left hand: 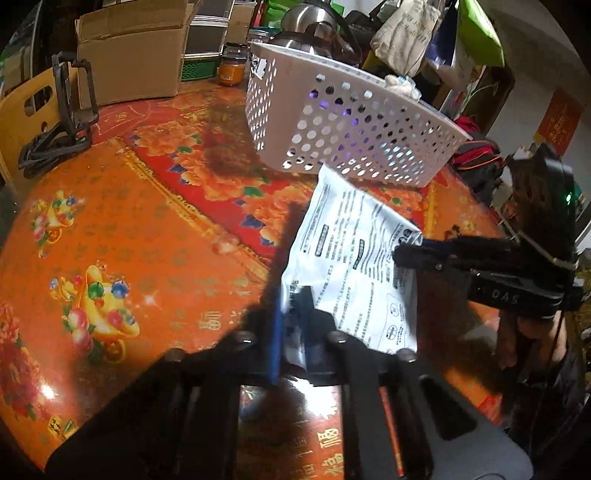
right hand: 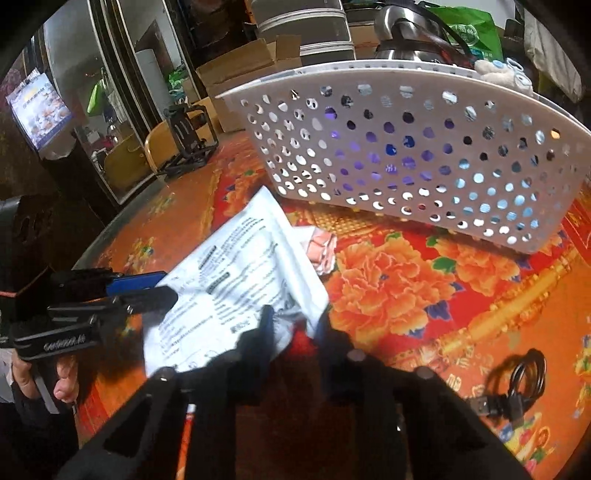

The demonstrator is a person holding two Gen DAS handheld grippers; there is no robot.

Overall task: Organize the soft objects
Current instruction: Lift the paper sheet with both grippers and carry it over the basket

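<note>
A white soft packet (left hand: 354,258) printed with black text hangs just above the orange patterned table (left hand: 129,240), in front of a white perforated basket (left hand: 351,122). My left gripper (left hand: 291,302) is shut on the packet's near edge. My right gripper (left hand: 402,254) is shut on its right edge. In the right wrist view the right gripper (right hand: 293,321) pinches a crumpled corner of the packet (right hand: 236,273), and the left gripper (right hand: 168,286) clamps its left side. The basket (right hand: 406,147) shows purple items through its holes and a white plush (right hand: 495,74) at its rim.
A small pink packet (right hand: 321,251) lies on the table, partly under the white one. A coiled black cable (right hand: 517,387) lies at the right. A black folding stand (left hand: 70,110), a cardboard box (left hand: 129,55), a jar (left hand: 232,66) and a kettle (left hand: 306,26) line the far edge.
</note>
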